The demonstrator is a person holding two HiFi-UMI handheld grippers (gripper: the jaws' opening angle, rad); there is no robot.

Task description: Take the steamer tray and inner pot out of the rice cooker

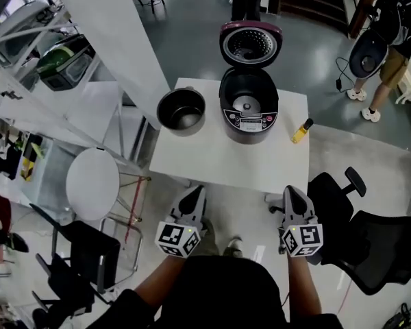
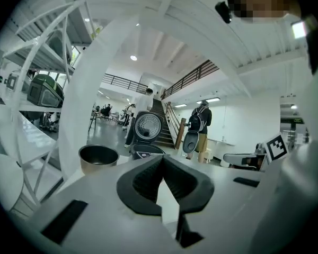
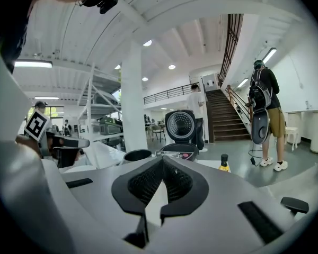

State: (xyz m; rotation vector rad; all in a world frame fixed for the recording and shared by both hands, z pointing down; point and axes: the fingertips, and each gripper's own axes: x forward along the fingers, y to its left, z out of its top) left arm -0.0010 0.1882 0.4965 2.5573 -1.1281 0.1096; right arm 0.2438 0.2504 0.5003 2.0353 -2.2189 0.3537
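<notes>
Sitting on the surface (image 1: 212, 160): inner pot (image 1: 181, 110), just left of rice cooker (image 1: 248, 108)
Rice cooker: lid raised, heating plate showing
Left gripper (image 1: 195, 192): jaws together, nothing between
Right gripper (image 1: 291, 192): jaws together, nothing between

The inner pot (image 1: 181, 110) looks like dull metal. The rice cooker (image 1: 249, 133) has a glossy dark shell; the table (image 1: 212, 160) is smooth matt white.
</notes>
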